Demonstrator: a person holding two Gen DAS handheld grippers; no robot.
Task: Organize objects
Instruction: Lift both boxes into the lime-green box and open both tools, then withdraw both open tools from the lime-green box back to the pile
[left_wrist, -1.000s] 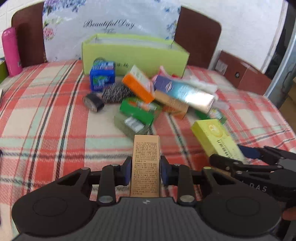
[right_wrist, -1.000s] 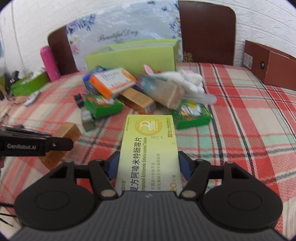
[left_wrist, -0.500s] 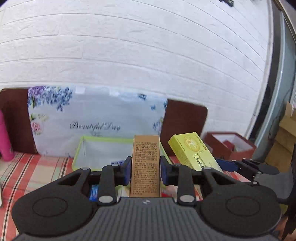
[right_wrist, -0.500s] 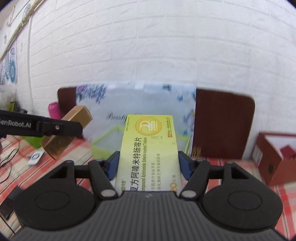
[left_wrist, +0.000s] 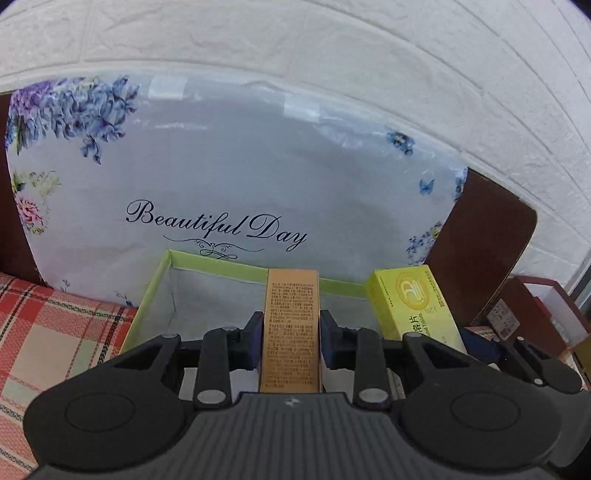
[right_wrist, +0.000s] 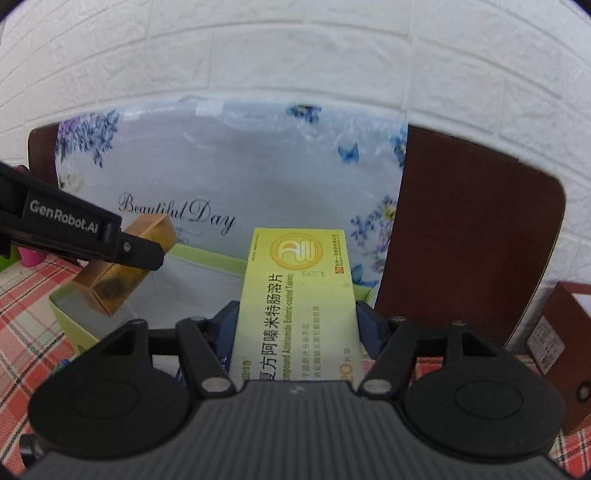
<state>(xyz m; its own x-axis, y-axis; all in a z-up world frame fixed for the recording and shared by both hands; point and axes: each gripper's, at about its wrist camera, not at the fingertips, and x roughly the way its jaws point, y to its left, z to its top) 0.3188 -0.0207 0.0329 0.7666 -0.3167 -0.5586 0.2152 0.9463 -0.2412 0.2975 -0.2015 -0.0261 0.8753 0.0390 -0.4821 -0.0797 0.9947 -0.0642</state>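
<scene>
The left tongs (left_wrist: 291, 334) grip a tan box (left_wrist: 291, 325) held over the open green bin (left_wrist: 162, 273). The right tongs (right_wrist: 295, 325) clamp a yellow box (right_wrist: 295, 295) just beside it, above the bin's right end. A floral bag (left_wrist: 236, 177) stands behind the bin, on the plaid cloth (left_wrist: 55, 332).

"Beautiful Day" on floral bag (left_wrist: 229, 177), "GenRobot.AI" on left gripper (right_wrist: 110, 236), "128" on yellow box (right_wrist: 295, 295)
</scene>
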